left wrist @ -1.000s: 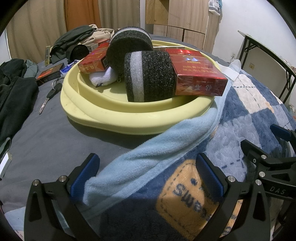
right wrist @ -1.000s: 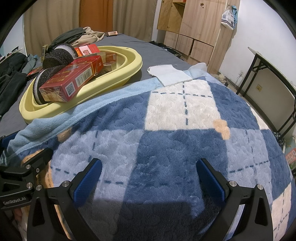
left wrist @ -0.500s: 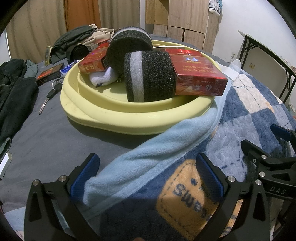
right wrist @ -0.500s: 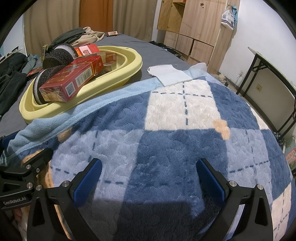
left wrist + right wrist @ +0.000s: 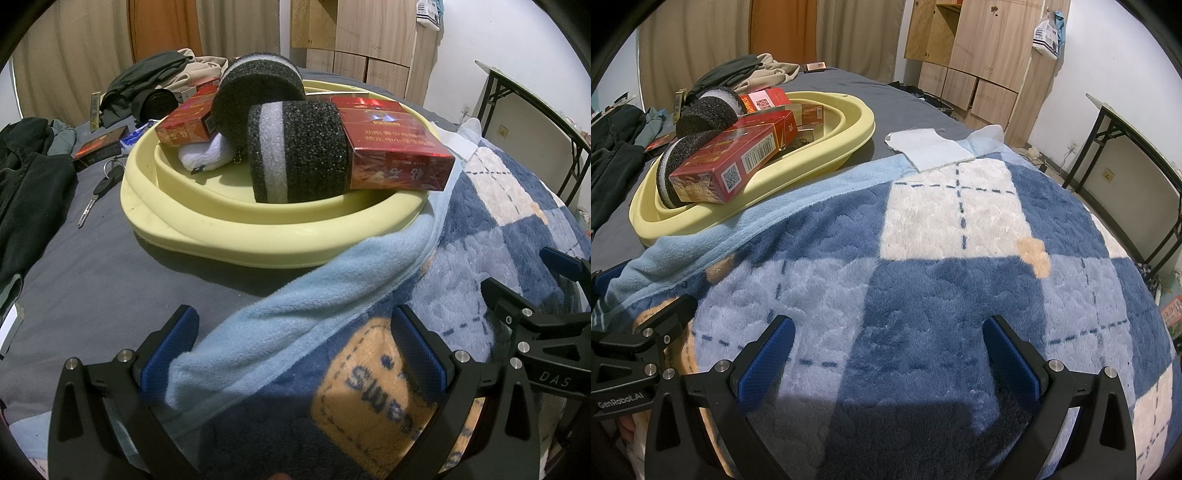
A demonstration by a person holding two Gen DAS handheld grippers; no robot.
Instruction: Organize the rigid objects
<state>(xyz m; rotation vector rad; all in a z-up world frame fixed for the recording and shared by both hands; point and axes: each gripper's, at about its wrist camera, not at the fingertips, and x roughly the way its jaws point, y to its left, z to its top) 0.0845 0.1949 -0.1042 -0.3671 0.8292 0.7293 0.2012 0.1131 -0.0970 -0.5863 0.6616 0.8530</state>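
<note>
A pale yellow basin (image 5: 236,236) (image 5: 849,122) sits on the bed. It holds two black-and-white foam rolls (image 5: 295,155) (image 5: 701,114), several red boxes (image 5: 395,144) (image 5: 727,166) and a white cloth (image 5: 203,155). My left gripper (image 5: 295,343) is open and empty, low over the blue blanket's edge, short of the basin. My right gripper (image 5: 886,350) is open and empty over the blue checked blanket (image 5: 942,277), to the right of the basin.
A key (image 5: 99,192), a small dark box (image 5: 98,149) and dark clothes (image 5: 33,184) lie on the grey sheet left of the basin. A white cloth (image 5: 927,147) lies beyond the blanket. A black metal table frame (image 5: 1137,166) stands at the right.
</note>
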